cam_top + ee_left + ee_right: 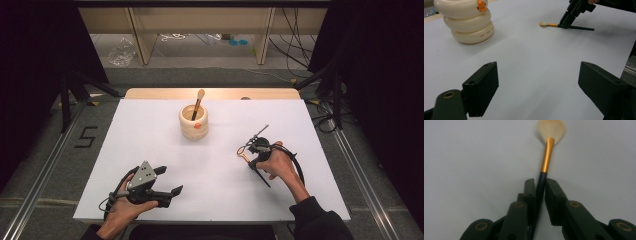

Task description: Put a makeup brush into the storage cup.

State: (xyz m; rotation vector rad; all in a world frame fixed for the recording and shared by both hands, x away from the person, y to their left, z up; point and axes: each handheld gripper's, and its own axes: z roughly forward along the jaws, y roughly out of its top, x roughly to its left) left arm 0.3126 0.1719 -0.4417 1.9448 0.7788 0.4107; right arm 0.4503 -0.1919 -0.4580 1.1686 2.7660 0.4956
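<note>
A makeup brush (547,157) with a black handle, gold ferrule and pale bristles lies flat on the white tabletop (210,165). My right gripper (540,182) points down at it, its jaws pressed against the black handle from both sides. In the high view that gripper (255,161) is at the right of the table, with the brush (244,155) under it. From the left gripper view, the brush (549,24) and the right gripper (565,23) appear farther off. My left gripper (170,180) rests near the front left, jaws wide apart (537,77) with nothing between them.
A cream ringed pot (194,125) with an orange knob stands at the middle back and holds another brush (198,102) upright. The same pot (466,22) sits at the upper left of the left gripper view. Dark stands and cables flank the table.
</note>
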